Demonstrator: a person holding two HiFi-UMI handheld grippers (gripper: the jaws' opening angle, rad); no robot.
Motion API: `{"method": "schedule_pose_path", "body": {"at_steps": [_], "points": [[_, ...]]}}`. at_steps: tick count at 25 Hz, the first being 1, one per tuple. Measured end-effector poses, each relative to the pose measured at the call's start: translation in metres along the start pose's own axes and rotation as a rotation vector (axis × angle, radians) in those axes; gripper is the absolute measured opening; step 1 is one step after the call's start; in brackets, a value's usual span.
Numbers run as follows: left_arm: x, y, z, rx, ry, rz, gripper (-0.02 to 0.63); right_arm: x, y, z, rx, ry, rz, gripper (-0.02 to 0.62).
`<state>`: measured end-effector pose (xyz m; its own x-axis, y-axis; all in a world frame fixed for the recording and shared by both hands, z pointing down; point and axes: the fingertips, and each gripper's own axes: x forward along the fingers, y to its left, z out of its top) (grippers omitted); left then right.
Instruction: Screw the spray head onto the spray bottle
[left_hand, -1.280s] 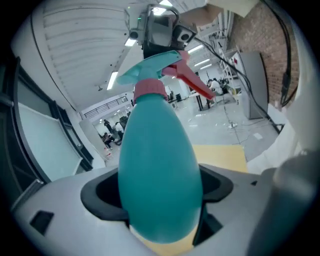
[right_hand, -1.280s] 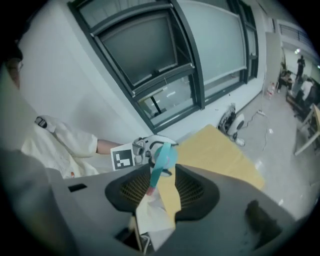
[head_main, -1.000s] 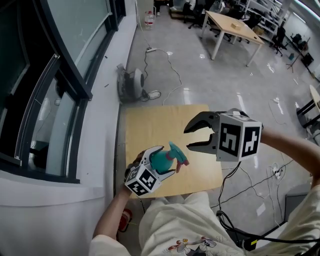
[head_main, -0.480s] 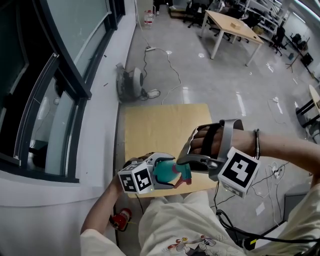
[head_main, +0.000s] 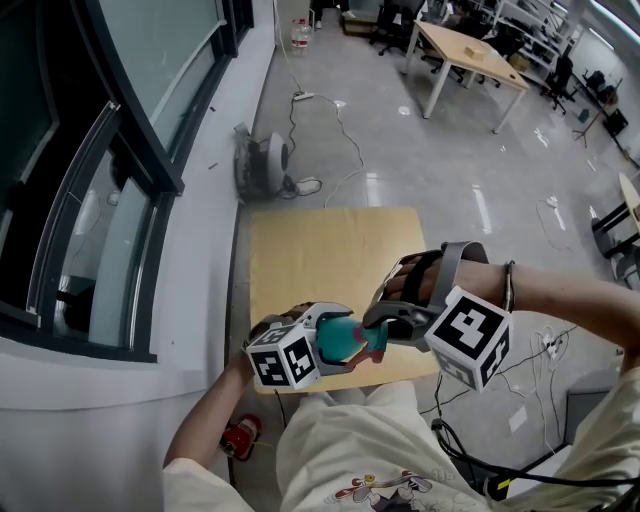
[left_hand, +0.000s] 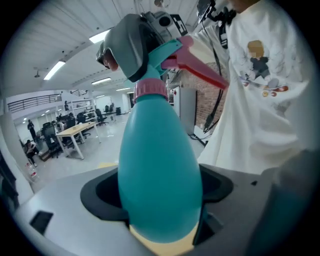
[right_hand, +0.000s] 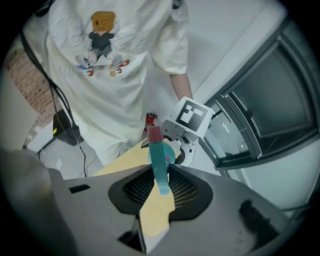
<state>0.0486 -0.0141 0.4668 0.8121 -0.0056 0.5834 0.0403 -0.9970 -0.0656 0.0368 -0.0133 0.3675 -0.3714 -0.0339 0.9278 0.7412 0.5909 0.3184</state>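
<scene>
A teal spray bottle (head_main: 343, 335) with a pink collar (left_hand: 150, 89) is held over the near edge of the wooden tabletop (head_main: 310, 250). My left gripper (head_main: 330, 340) is shut on its fat body (left_hand: 157, 150). The teal spray head (head_main: 372, 342) with a pink trigger (left_hand: 200, 72) sits on the bottle's neck. My right gripper (head_main: 383, 328) reaches in from the right, and its jaws have just been closing with the spray head (right_hand: 159, 160) between them. In the right gripper view the pads touch the head on both sides.
Dark window frames (head_main: 120, 170) line the left side. On the floor beyond the table lie a small fan (head_main: 262, 165) and a cable (head_main: 335, 130). A wooden desk (head_main: 465, 50) stands far back. A red canister (head_main: 240, 437) sits below, beside the person's lap (head_main: 340, 450).
The right gripper came down from the upper right, rolled over, and closed around the spray head. The left gripper shifted a little and tilted the bottle towards it.
</scene>
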Motion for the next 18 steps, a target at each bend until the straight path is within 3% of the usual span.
{"method": "schedule_pose_path", "body": {"at_steps": [5, 9, 15, 18], "points": [[-0.004, 0.028, -0.005, -0.080, 0.062, 0.247, 0.423, 0.003, -0.010, -0.021, 0.518, -0.066, 0.040, 0.091], [-0.010, 0.052, -0.009, -0.110, 0.116, 0.473, 0.423, 0.003, -0.019, -0.032, 0.870, -0.111, 0.104, 0.091], [-0.033, 0.086, -0.019, -0.042, 0.287, 0.893, 0.423, 0.006, -0.026, -0.052, 1.392, -0.207, 0.170, 0.091], [-0.034, 0.088, -0.021, -0.027, 0.326, 0.968, 0.423, 0.005, -0.028, -0.052, 1.571, -0.263, 0.206, 0.091]]}}
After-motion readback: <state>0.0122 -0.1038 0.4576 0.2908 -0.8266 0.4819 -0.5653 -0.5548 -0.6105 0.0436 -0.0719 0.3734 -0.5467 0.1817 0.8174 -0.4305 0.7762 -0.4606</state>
